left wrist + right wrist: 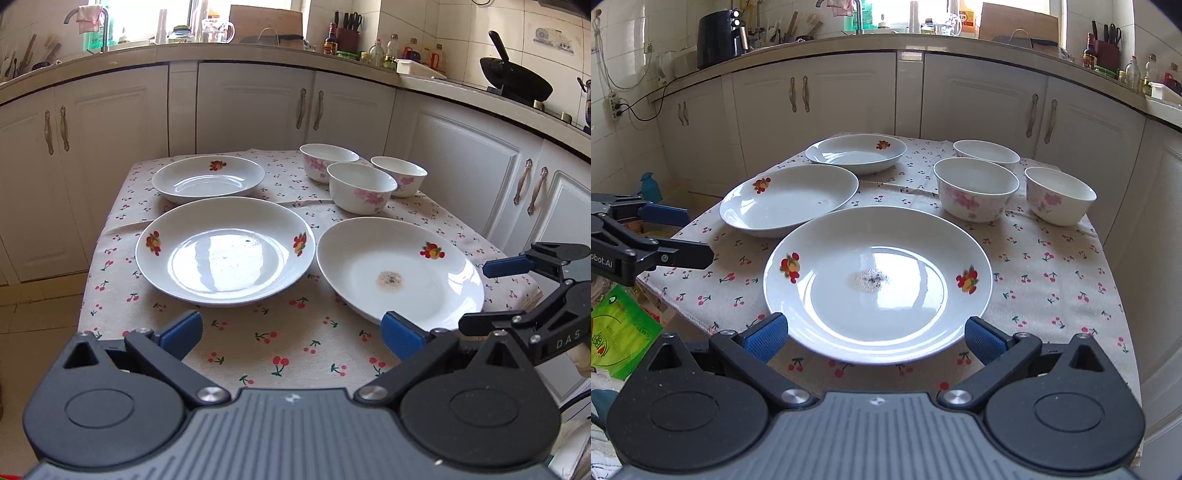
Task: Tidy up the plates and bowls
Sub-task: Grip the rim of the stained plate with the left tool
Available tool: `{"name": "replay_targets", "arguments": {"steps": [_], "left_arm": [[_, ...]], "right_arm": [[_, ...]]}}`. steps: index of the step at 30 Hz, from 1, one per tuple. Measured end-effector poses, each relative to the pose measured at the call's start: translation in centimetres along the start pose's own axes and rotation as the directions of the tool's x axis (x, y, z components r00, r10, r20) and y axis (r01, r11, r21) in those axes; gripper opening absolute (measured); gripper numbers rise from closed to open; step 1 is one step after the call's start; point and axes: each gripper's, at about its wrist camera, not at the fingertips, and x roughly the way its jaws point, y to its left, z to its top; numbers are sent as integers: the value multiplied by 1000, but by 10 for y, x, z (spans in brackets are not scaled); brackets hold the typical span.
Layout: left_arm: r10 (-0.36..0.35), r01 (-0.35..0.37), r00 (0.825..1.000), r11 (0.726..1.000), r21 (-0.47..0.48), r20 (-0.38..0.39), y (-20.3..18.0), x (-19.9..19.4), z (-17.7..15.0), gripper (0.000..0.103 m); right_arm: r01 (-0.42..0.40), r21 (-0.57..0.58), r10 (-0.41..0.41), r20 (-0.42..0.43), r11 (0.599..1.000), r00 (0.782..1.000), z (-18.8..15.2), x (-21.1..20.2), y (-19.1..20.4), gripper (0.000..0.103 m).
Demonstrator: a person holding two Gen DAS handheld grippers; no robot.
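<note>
Three white plates with fruit prints lie on the cherry-print tablecloth (258, 354): a far plate (208, 177), a middle plate (225, 251) and a stained plate (399, 269) at the right. Three white bowls with pink flowers (362, 186) cluster behind the stained plate. My left gripper (291, 330) is open over the near cloth, holding nothing. In the right wrist view my right gripper (875, 338) is open, its fingers flanking the near rim of the stained plate (877, 284). The middle plate (788, 199), far plate (855, 151) and bowls (975, 188) lie beyond. The left gripper (683, 234) shows at the left edge.
White cabinets (258, 110) wrap around the table's far and right sides. A black wok (515, 79) and bottles stand on the counter. A green bag (620, 332) lies below the table's left edge. The right gripper (495, 295) hovers at the table's right edge.
</note>
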Motion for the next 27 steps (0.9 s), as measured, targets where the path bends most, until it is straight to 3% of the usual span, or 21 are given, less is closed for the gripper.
{"name": "replay_targets", "arguments": {"steps": [9, 18, 27], "left_arm": [[-36, 38, 999, 998, 41, -40, -7, 9, 8, 102], [-96, 111, 991, 980, 164, -97, -20, 31, 35, 102], [-224, 261, 956, 943, 207, -188, -31, 72, 72, 102]], "right_arm": [[-3, -14, 3, -33, 1000, 999, -15, 15, 0, 103], [-5, -68, 3, -21, 998, 1000, -18, 33, 4, 103], [-15, -50, 14, -4, 999, 1000, -18, 38, 2, 103]]}}
